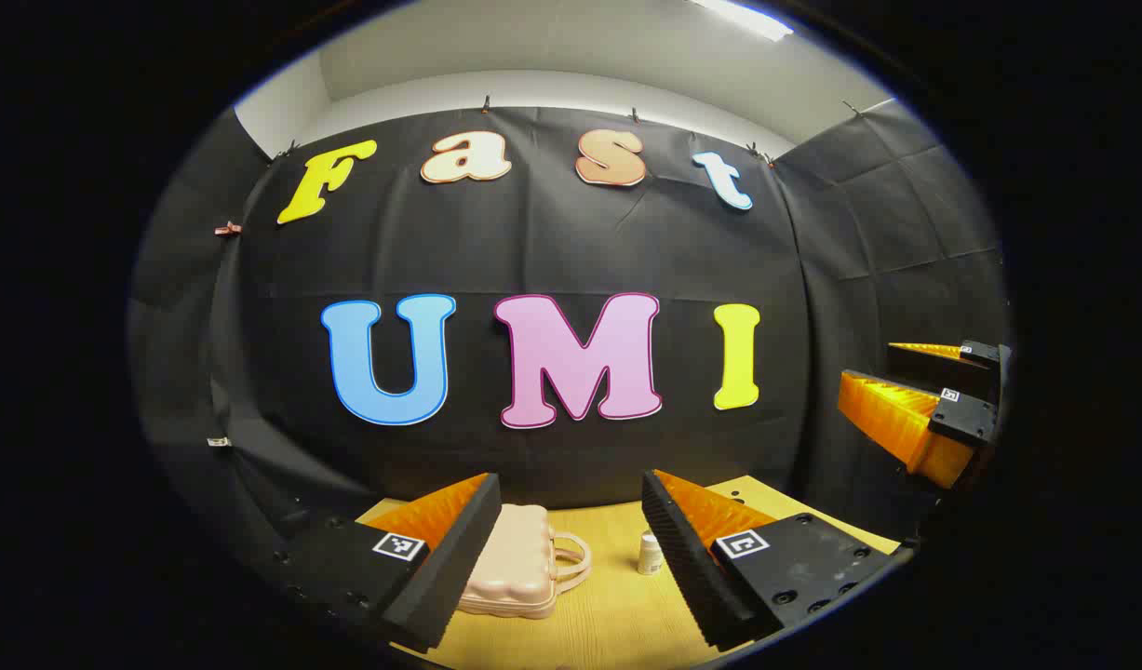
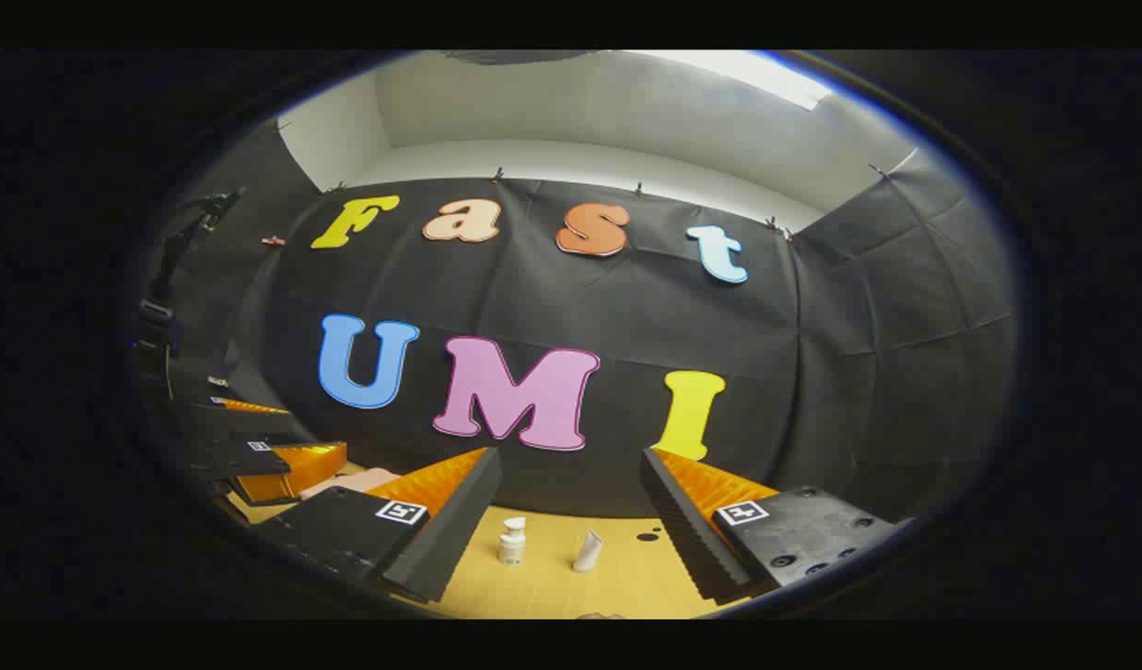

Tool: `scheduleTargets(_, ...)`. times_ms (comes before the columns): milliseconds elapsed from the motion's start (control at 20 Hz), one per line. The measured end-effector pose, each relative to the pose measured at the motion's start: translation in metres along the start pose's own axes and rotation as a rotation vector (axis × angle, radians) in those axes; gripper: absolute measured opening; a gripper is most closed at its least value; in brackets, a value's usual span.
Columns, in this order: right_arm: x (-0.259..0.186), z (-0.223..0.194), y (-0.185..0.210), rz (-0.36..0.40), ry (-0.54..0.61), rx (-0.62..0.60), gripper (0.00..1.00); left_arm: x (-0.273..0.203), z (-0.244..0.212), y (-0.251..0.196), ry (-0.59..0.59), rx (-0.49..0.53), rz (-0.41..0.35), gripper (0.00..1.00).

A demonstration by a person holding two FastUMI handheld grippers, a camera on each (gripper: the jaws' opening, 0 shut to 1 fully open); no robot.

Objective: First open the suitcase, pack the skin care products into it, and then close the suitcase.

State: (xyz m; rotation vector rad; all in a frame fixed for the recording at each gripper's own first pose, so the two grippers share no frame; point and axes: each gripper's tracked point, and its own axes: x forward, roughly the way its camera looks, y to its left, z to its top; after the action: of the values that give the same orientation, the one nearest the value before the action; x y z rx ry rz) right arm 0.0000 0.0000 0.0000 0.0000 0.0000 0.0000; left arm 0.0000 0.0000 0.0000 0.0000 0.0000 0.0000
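**Grippers raised, nothing held**

Left gripper (image 1: 571, 558) hangs above the table (image 1: 617, 623), fingers apart. Right gripper (image 2: 571, 535) likewise spread. Pink suitcase (image 1: 515, 563) lies closed, far left. Small white bottle (image 2: 512, 542) and tube (image 2: 587, 551) stand right of it.

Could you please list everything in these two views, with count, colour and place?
suitcase: one, pale pink, closed, lying on the table's left part in the left gripper view, handle toward the bottle.
bottle: one, white, upright on the table, right of the suitcase.
tube: one, white, standing tilted on the table, right of the bottle in the right gripper view.
table: one, light wood, along the bottom of both views.
left tongs: one pair, open, above the table with the suitcase and bottle ahead.
right tongs: one pair, open, above the table with the bottle and tube ahead.
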Motion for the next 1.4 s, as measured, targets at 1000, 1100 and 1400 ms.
scheduleTargets(1000, 0.019, -0.026, -0.006, -0.027, 0.064, -0.031, 0.96, 0.031, -0.044, -0.006, 0.134, 0.037, -0.055, 0.98)
scheduleTargets(1100, 0.023, -0.034, -0.01, -0.04, 0.082, -0.044, 0.96, 0.047, -0.056, -0.013, 0.167, 0.041, -0.093, 0.98)
scheduleTargets(1400, 0.038, -0.066, -0.022, -0.041, 0.126, -0.049, 0.96, 0.122, -0.111, -0.026, 0.323, -0.003, -0.167, 0.97)
